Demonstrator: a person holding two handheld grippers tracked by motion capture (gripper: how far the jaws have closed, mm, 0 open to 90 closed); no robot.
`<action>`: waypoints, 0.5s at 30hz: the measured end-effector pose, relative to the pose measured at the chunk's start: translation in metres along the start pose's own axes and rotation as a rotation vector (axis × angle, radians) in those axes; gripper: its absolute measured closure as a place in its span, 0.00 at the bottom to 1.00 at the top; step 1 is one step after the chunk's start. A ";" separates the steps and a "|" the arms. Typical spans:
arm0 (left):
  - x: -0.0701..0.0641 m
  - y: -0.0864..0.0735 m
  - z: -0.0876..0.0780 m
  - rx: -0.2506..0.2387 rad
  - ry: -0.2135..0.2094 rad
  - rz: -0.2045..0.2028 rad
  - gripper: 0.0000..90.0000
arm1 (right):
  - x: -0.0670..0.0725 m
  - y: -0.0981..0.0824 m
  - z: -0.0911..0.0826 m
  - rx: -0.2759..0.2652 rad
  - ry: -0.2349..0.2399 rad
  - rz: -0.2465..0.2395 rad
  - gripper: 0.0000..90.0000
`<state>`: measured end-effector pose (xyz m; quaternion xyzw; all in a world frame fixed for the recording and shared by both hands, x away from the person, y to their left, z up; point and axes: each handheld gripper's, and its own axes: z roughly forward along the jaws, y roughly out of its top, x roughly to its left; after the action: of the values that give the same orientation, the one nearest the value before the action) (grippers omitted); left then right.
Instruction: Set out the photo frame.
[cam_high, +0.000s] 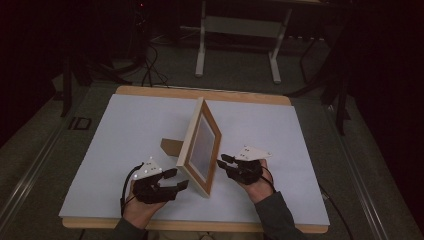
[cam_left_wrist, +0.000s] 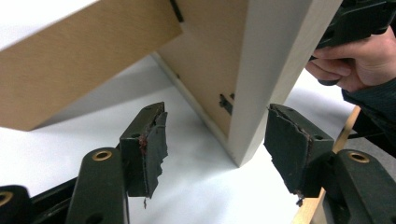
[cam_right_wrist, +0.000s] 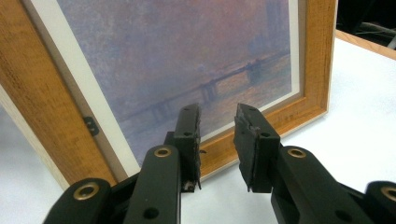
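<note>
- Left fingers (cam_left_wrist: 156, 140) spread wide, released, with the near corner of the picture frame (cam_high: 199, 147) between them, untouched
- Right fingers (cam_right_wrist: 254, 140) part open, grasping nothing, facing the frame's painted front
- Frame stands upright on the white desk (cam_high: 125, 130), propped by its back stand (cam_high: 171, 147)

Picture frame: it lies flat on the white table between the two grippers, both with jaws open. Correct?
Not quite. The picture frame stands upright on its edge, propped by its back stand, as the high view shows. It does sit between the left gripper and right gripper, both open.
</note>
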<state>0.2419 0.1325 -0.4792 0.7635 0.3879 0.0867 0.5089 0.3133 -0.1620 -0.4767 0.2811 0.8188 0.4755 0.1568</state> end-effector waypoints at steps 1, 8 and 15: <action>-0.002 0.000 0.002 0.000 -0.002 0.001 0.44 | 0.000 0.000 0.000 0.000 0.000 0.000 0.78; -0.017 0.010 0.019 -0.017 -0.009 0.008 0.40 | 0.000 -0.002 0.001 -0.002 0.001 0.004 0.78; -0.027 0.017 0.034 -0.033 0.026 -0.015 0.44 | -0.001 -0.002 -0.001 -0.007 -0.004 0.006 0.78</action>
<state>0.2496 0.0871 -0.4738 0.7509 0.3986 0.0993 0.5171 0.3131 -0.1640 -0.4786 0.2839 0.8159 0.4784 0.1578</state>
